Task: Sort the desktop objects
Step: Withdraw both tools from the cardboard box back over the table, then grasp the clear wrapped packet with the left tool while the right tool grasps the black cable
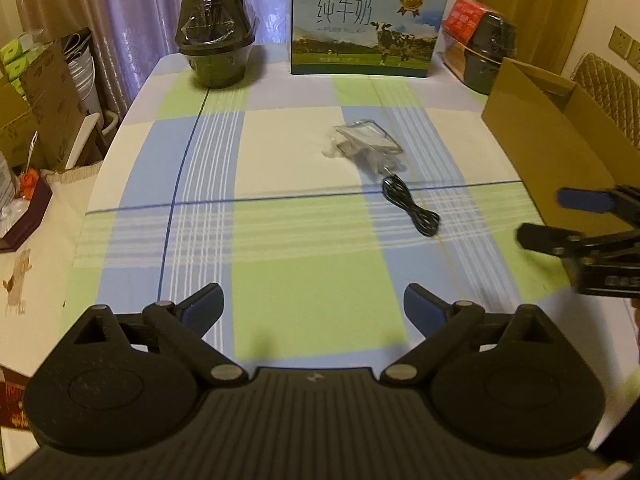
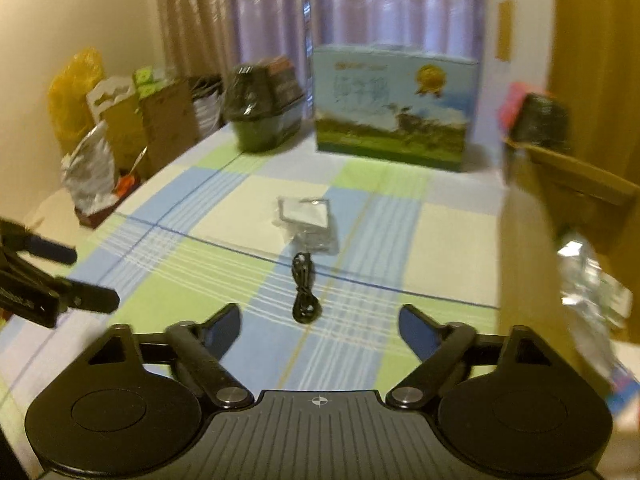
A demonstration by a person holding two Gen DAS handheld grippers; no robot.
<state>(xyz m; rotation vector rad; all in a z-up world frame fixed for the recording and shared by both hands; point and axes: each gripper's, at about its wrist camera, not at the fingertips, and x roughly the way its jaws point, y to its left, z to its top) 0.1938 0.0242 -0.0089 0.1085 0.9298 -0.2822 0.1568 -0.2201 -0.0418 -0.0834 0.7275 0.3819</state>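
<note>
Cable point(image 1: 410, 206) lies before packet point(image 1: 366, 142), carton point(image 1: 536, 136) to their right.

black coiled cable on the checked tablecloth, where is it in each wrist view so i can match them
Left wrist view: the black coiled cable lies right of centre, just below the clear plastic packet.
Right wrist view: the cable lies near the centre, just below the packet, ahead of the open right gripper.
Shared landmark: the blue milk carton box with a cow picture at the table's far edge.
</note>
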